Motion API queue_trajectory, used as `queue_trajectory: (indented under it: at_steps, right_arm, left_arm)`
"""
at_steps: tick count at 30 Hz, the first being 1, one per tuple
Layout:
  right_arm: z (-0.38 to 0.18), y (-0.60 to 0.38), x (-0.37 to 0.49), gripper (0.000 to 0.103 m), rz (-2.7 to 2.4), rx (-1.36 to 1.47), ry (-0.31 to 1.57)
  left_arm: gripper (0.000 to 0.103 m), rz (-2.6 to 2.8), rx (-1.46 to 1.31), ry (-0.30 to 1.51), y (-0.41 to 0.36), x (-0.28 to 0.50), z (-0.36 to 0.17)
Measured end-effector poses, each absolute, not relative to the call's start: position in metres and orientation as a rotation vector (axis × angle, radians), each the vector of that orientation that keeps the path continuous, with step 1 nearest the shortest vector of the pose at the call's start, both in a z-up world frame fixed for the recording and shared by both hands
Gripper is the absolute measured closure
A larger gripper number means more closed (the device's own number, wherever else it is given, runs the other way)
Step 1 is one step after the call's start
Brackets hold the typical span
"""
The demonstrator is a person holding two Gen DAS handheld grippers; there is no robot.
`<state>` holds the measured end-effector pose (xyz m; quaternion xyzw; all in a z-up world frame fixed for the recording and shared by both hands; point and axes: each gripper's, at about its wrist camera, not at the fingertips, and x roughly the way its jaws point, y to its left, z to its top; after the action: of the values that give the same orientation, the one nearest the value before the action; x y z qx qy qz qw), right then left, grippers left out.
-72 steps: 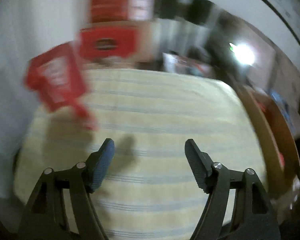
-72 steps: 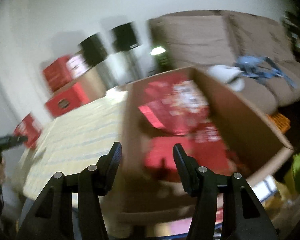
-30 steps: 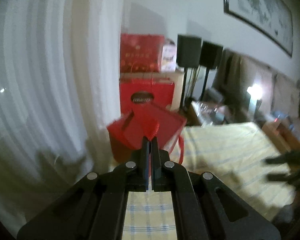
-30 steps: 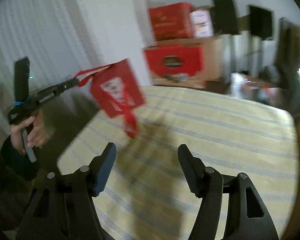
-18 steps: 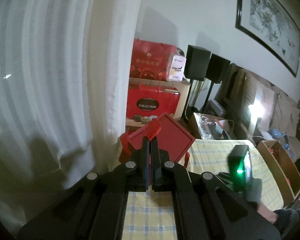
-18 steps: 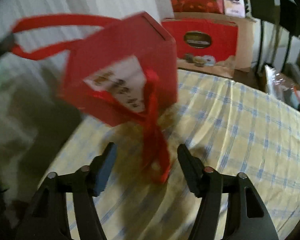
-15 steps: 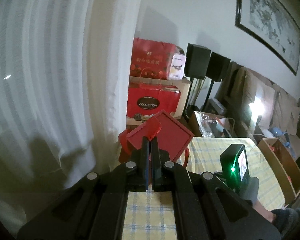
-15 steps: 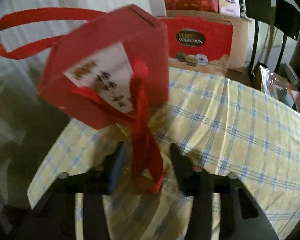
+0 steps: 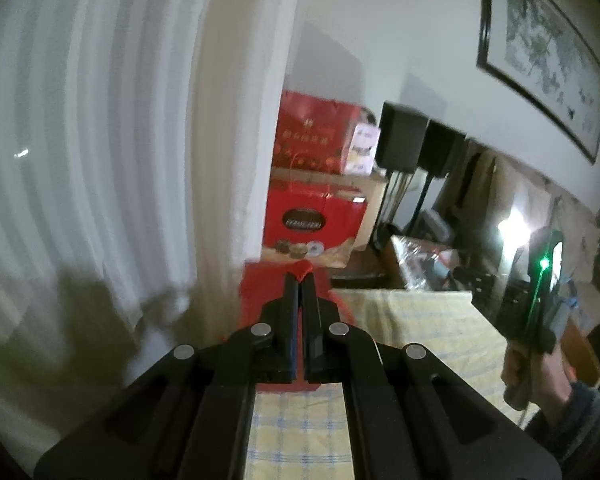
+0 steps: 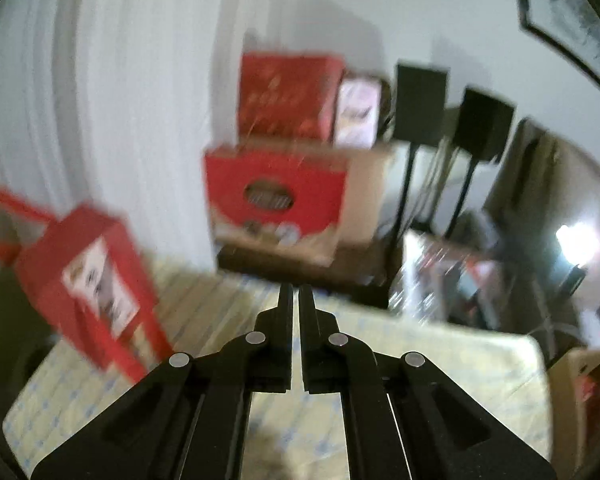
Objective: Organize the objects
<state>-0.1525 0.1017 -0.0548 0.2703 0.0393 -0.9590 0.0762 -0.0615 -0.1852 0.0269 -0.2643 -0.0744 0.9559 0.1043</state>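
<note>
The left claw [image 9: 299,278] is clamped on the red ribbon handle [image 9: 302,268] of a red gift box [image 9: 256,300], which hangs past the counter's far left corner, mostly hidden behind the claw's black frame. In the right wrist view the same red gift box [image 10: 88,280] shows blurred at the left, tilted, its ribbon cut off by the picture edge. The right claw [image 10: 296,292] has just been closing and now stands shut with nothing between its fingers. The counter [image 10: 440,356], under a yellow checked cloth, lies bare between box and right edge. Past its far edge stand stacked red cartons [image 10: 276,196], smeared by blur. At far right, a cardboard box [image 10: 588,364] is cut off.
</note>
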Motion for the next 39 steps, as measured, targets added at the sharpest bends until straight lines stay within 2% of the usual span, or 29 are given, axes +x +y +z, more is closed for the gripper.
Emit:
queue_trajectory:
  at_steps: [2,4,5,6,7,8,13,18,21,24,27,29,33,39]
  right_arm:
    - [-0.049,0.108,-0.155,0.097,-2.723,0.86,-0.055]
    - [-0.062,0.101,-0.158,0.097,-2.549,0.952,-0.171]
    - [-0.07,0.092,-0.158,0.093,-2.489,0.997,-0.198]
    - [-0.081,0.083,-0.159,0.088,-2.446,1.046,-0.198]
    - [-0.093,0.071,-0.159,0.075,-2.426,1.094,-0.173]
    - [-0.102,0.06,-0.157,0.068,-2.424,1.13,-0.142]
    - [-0.139,0.03,-0.167,0.066,-2.324,1.25,-0.092]
    - [-0.15,0.025,-0.201,0.054,-2.275,1.302,-0.228]
    - [-0.15,0.011,-0.22,0.054,-2.297,1.301,-0.199]
    - [-0.157,-0.008,-0.231,0.054,-2.317,1.289,-0.116]
    - [-0.165,-0.022,-0.233,0.072,-2.375,1.264,0.018]
    - [-0.172,-0.025,-0.235,0.098,-2.428,1.237,0.082]
    - [-0.165,-0.015,-0.223,0.102,-2.55,1.11,0.113]
    - [-0.1,0.023,-0.19,0.103,-2.719,0.796,-0.011]
  left_arm:
    - [0.102,2.798,-0.752,-0.241,-0.186,-0.056,0.038]
    - [0.102,2.793,-0.758,-0.244,-0.184,-0.055,0.043]
    - [0.102,2.798,-0.765,-0.246,-0.184,-0.056,0.043]
    - [0.102,2.802,-0.772,-0.246,-0.183,-0.056,0.041]
    - [0.102,2.809,-0.778,-0.243,-0.183,-0.055,0.039]
    - [0.102,2.817,-0.781,-0.233,-0.181,-0.054,0.036]
    - [0.102,2.846,-0.795,-0.293,-0.191,-0.041,0.02]
    - [0.102,2.864,-0.804,-0.46,-0.217,-0.022,0.001]
    - [0.102,2.858,-0.824,-0.542,-0.228,-0.018,-0.012]
    - [0.102,2.879,-0.855,-0.543,-0.235,-0.018,-0.02]
    - [0.102,2.881,-0.88,-0.564,-0.24,-0.02,-0.025]
    - [0.102,2.891,-0.886,-0.56,-0.242,-0.021,-0.026]
    - [0.102,2.913,-0.886,-0.541,-0.242,-0.019,-0.025]
    - [0.102,2.944,-0.859,-0.542,-0.239,-0.014,-0.015]
